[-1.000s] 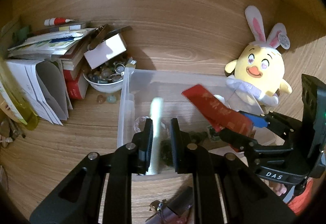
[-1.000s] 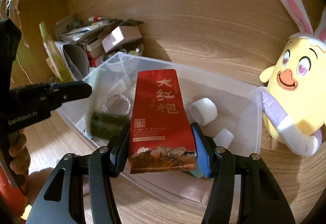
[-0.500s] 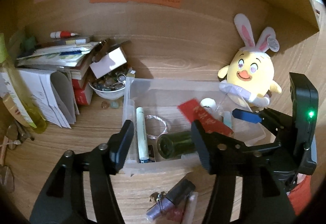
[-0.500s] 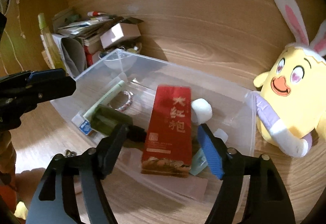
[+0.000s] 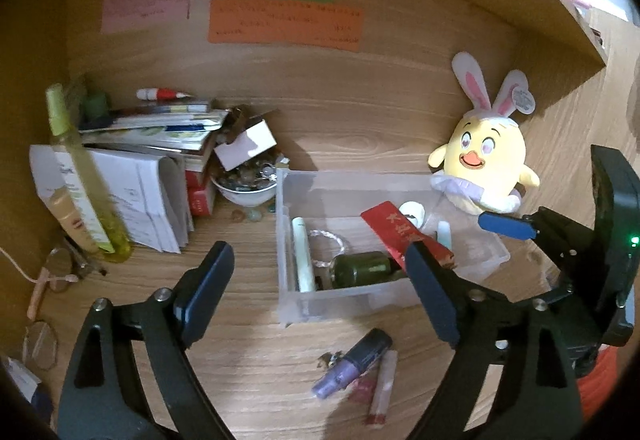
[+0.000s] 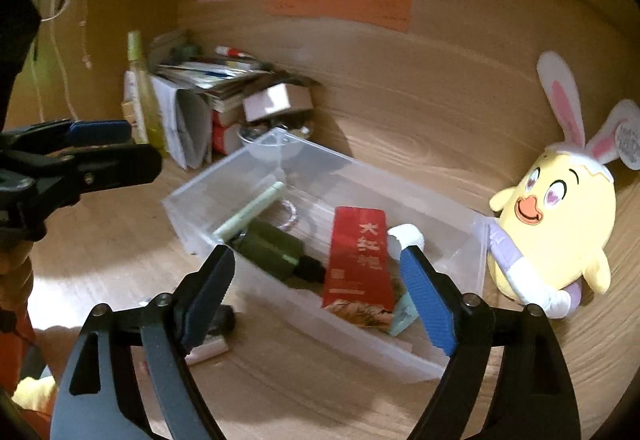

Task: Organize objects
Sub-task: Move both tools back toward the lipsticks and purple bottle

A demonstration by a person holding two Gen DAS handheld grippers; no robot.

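A wooden surface (image 5: pixel 248 320) in a wood-walled nook, with coloured paper notes stuck on the back panel, lies under both my tools. My left gripper (image 5: pixel 320 292) has its jaws spread and opening further, nothing between them. My right gripper (image 6: pixel 316 296) is the same: jaws parting, pads clear of everything.

Just below and nearer me than the left jaws, outside the clear plastic bin (image 5: pixel 320 304), lies a purple-and-black tube (image 5: pixel 352 364) with a pale stick (image 5: pixel 382 380) touching it. Both run diagonally, far ends leaning to my right. They look like the next loose things to collect, though blur keeps me from saying what they are. The left jaws are nearer; from the right wrist only a sliver shows behind my left finger. I judge that the left wrist must drop and turn so the jaws close across the tube's long axis.

Beyond the jaws, in the bin, lie the red tea packet (image 6: pixel 356 260), the dark green bottle (image 6: pixel 272 250) and the pale green tube (image 5: pixel 302 254).

A second ago the left jaws pinched that pale tube and the right held the packet over the bin. Both are now released inside, and both tools have pulled back and up.
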